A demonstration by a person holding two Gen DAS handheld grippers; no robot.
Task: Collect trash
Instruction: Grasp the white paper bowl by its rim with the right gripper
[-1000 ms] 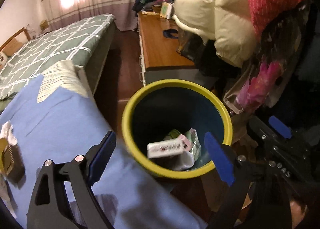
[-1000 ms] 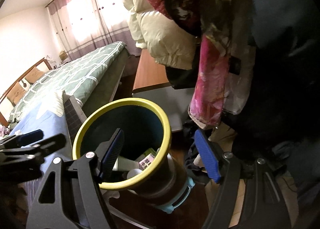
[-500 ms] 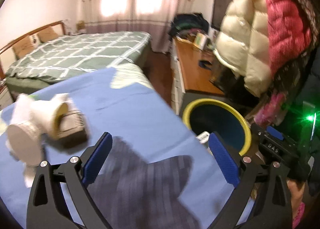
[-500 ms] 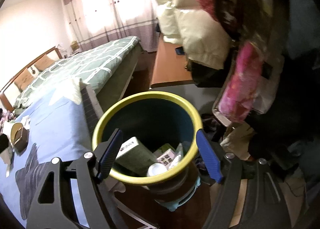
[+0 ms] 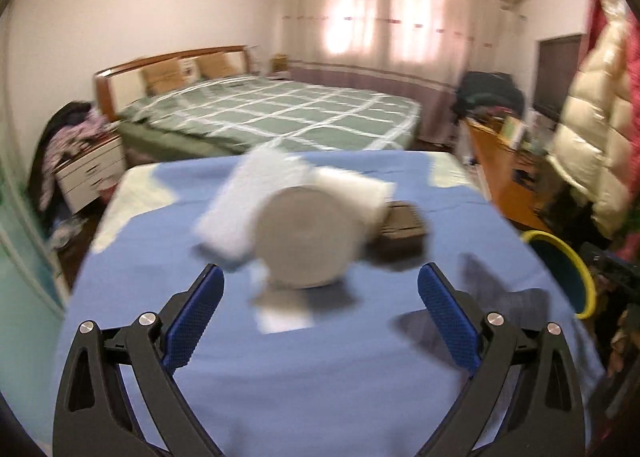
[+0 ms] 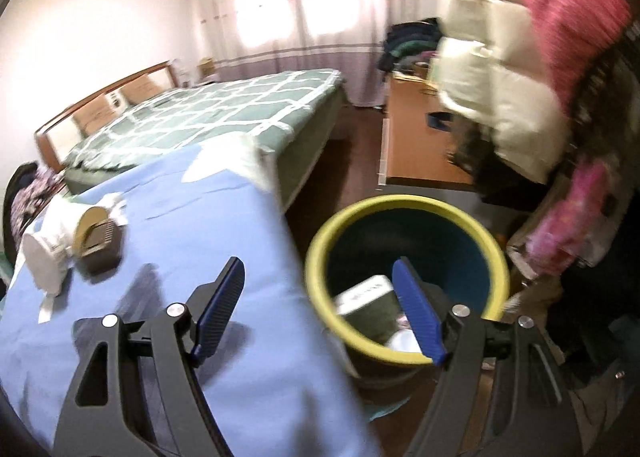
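Jaws of the left gripper stand spread wide with nothing between them, aimed down across the blue-covered table at a white roll just ahead. A second ago this view looked into the yellow-rimmed bin — now that sits at the right edge. The roll lies on its side, round end facing the camera, long axis running away up the frame. Right gripper jaws are parted and empty, one over the table, one over the bin.
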